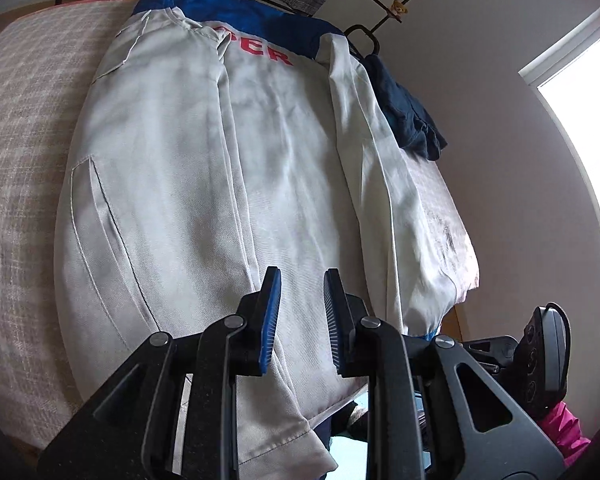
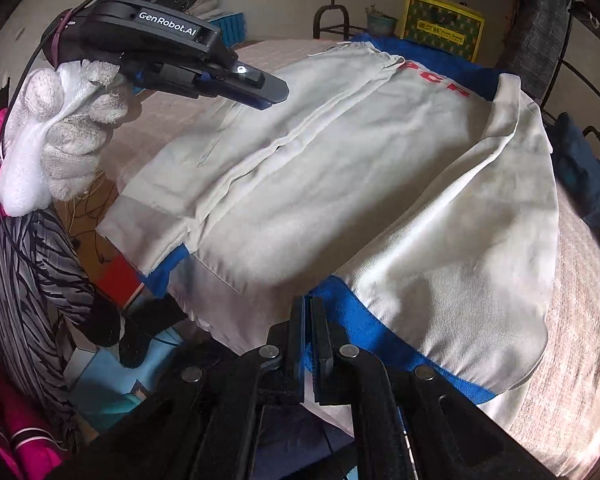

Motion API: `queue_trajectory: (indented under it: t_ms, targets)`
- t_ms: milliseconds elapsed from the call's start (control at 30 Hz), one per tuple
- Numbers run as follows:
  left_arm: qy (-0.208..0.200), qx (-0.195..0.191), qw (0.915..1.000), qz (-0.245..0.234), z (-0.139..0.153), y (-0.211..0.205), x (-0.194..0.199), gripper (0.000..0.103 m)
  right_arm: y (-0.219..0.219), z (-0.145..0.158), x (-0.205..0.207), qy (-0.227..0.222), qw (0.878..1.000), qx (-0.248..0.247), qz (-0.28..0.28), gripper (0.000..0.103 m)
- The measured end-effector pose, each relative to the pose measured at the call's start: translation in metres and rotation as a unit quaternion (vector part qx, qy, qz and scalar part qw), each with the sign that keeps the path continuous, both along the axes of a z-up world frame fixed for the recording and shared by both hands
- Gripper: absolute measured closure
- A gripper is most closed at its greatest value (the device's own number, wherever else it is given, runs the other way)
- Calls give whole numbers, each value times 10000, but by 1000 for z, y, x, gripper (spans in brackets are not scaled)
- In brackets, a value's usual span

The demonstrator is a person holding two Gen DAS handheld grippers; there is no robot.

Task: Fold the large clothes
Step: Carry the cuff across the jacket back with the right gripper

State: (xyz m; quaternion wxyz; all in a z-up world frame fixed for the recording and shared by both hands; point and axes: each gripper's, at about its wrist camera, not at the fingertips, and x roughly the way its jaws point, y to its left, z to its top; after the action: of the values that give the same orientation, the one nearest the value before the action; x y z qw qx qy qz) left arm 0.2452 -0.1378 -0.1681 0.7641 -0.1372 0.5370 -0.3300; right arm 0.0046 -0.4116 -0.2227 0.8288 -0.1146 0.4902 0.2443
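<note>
Your white-and-blue jacket point(image 1: 204, 184) lies spread across the checked tablecloth point(image 1: 24, 152), hem at the near edge. Your left gripper point(image 1: 302, 312) hovers above it, pads apart, gripping nothing. Your right gripper point(image 2: 309, 344) is fully closed over the blue hem band, holding nothing.

A plain pale wall point(image 1: 480, 92) stands behind the cloth-covered table point(image 1: 28, 128). On the right side a window point(image 1: 580, 128) with a white frame gives strong daylight. A black metal rack point(image 2: 332, 20) and a yellow box point(image 2: 440, 26) stand at the far end.
</note>
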Motion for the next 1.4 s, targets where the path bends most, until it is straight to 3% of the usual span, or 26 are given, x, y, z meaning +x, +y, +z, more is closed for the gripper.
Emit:
queue_trajectory:
  t_ms: [133,200,233,367,400,467,500,533,667,700,767,833,867,900,933,967,1033,1133,1233,1333,1400]
  targets:
    - [50,84,9998,-195,-2,-25,1,78,-6,14,-11,-26,9993,377,-29,103]
    - [19,64,9994,-330,1,-42,3,57,-1,14,-17,-37,9995,298,122,103]
    - [-47,77,9992,-394,4,-52,4,55,3,12,-19,-5,9993,295,233,103]
    - [-364,347,9967,-632,8,-93,9,54,11,-5,-20,231,9990,181,328,102]
    - [-371,429,9962,-655,6,-103,14,54,10,-6,-21,299,9987,236,330,97]
    - [-247,458,9964,-672,0,-119,24,54,2,-2,-22,414,9976,484,267,92]
    - [-154,460,9964,-690,-3,-127,29,54,-4,4,-23,415,9965,679,238,78]
    - [-98,471,9964,-703,-5,-134,33,53,-12,12,-25,396,9948,911,212,75]
    - [31,523,9962,-701,-8,-163,52,53,-47,40,-35,214,9822,1865,79,75]
    - [11,593,9955,-742,-10,-173,54,49,-57,46,-35,156,9792,2022,-13,75]
    - [-250,1085,9914,-688,-14,-189,56,46,-75,49,-34,47,9771,2091,-380,72]
    - [-381,1543,9855,-587,-25,-198,62,46,-91,47,-29,39,9747,2108,-748,71]
    - [-324,1591,9852,-553,-32,-197,66,53,-97,45,-26,80,9725,2141,-917,71]
    - [-241,1587,9859,-471,-38,-192,70,83,-102,42,-23,129,9701,2186,-1048,71]
    - [-106,1551,9872,-356,-44,-183,75,97,-106,41,-19,152,9688,2192,-1146,71]
    - [61,1367,9904,-211,-49,-172,79,99,-107,41,-17,150,9686,2168,-1210,71]
    - [342,905,9952,134,-56,-145,84,99,-107,40,-14,116,9704,2047,-1279,71]
    - [484,608,9963,360,-61,-122,80,99,-111,42,-9,117,9700,2011,-1358,71]
    - [823,-154,9949,563,-64,-102,76,99,-116,39,-2,162,9669,2003,-1574,71]
    - [1345,-416,9860,896,-77,-84,79,95,-132,31,7,345,9577,2147,-1886,71]
    - [1283,-370,9867,924,-74,-75,78,95,-149,26,10,469,9461,2367,-2159,71]
